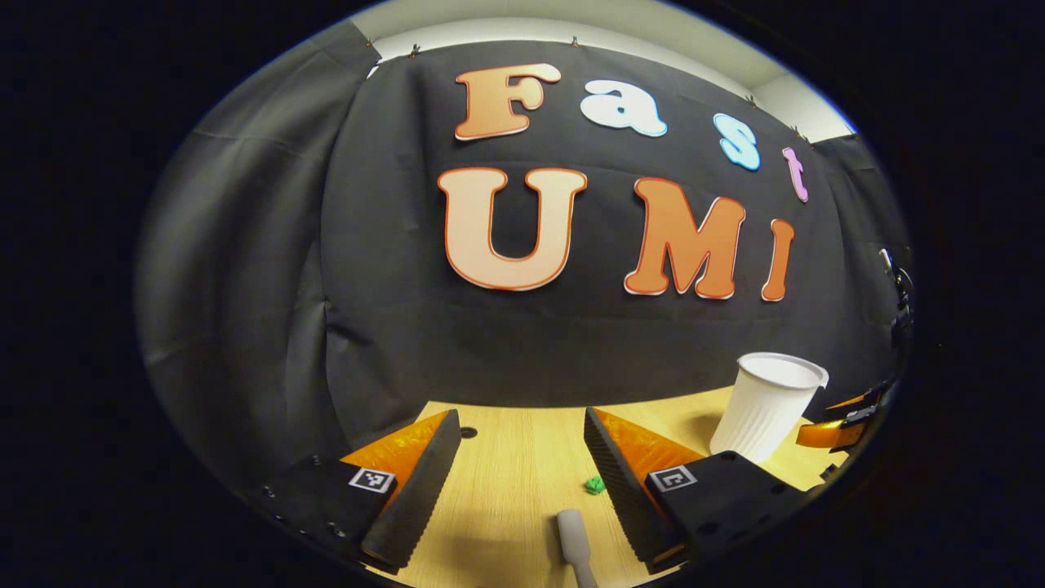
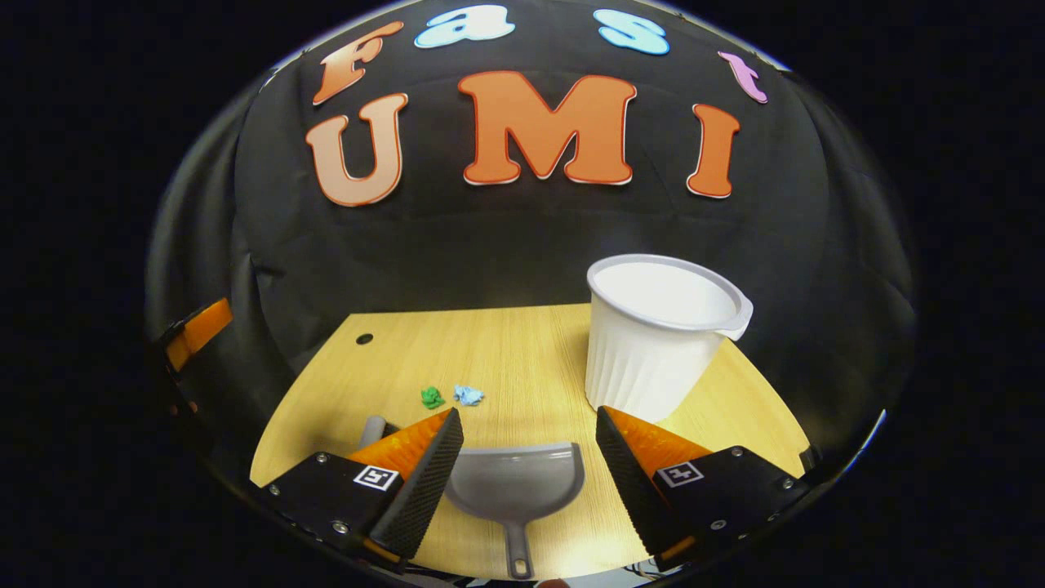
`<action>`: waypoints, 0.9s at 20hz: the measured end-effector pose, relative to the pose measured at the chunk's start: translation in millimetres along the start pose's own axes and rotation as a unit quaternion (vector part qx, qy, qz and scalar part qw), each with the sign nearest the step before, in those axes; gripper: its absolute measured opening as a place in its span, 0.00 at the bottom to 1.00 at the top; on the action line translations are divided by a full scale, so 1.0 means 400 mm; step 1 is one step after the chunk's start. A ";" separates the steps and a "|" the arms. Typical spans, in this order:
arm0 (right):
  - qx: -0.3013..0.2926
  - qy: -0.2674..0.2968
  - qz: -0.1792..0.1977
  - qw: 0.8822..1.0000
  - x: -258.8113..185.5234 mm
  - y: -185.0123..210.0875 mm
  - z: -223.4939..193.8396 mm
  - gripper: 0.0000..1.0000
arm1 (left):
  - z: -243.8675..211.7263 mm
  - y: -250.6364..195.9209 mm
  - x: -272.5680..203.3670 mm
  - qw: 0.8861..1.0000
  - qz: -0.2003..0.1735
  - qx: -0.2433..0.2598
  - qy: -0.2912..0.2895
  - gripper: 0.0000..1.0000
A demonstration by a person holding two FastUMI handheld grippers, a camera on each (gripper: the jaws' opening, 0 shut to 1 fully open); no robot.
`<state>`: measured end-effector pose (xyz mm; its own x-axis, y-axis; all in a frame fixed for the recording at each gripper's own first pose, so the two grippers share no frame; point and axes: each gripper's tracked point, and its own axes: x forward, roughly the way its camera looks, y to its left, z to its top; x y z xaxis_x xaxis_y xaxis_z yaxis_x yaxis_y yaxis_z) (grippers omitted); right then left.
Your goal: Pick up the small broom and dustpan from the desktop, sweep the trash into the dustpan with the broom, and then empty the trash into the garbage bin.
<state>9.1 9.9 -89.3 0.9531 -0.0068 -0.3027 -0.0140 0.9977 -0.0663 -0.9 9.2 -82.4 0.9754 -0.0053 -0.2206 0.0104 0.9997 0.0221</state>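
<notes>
Both tools are open, holding nothing: left tool (image 1: 518, 482) over the grey broom handle (image 1: 574, 545) at bottom centre of left gripper view, right tool (image 2: 529, 478) over the dustpan (image 2: 516, 490) at bottom centre of right gripper view. Both look like light, stiff, smooth plastic, so prob. slippery; grip each mid-handle, dustpan by its thin stem (image 2: 517, 549). Green scrap (image 2: 432, 398) and blue scrap (image 2: 469, 395) lie centre-left on the desk (image 2: 506, 351), tiny & light, so sweep gently; the white bin (image 2: 657, 331), right of centre, looks thin-walled and tippy.

Black cloth wall (image 2: 506, 237), light wooden desktop (image 2: 522, 351) with small round hole (image 2: 364, 338), pale ceiling strip (image 1: 571, 24)
</notes>
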 end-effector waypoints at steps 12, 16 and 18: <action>0.019 0.257 0.012 0.966 0.026 -0.015 -0.360 0.99 | -0.351 0.048 -0.055 0.979 0.011 -0.040 0.202 0.98; 0.011 0.321 0.024 0.947 0.041 0.006 -0.440 0.99 | -0.429 0.075 -0.074 0.969 0.024 -0.049 0.240 0.98; -0.001 0.347 0.031 0.937 0.049 0.018 -0.479 0.99 | -0.456 0.090 -0.080 0.965 0.030 -0.053 0.253 0.96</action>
<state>-30.2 4.1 -277.9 0.5238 0.0073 -0.8518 -0.0633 0.9975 -0.0304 -72.2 49.9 -252.6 0.7401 0.0378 -0.6715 -0.0918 0.9948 -0.0452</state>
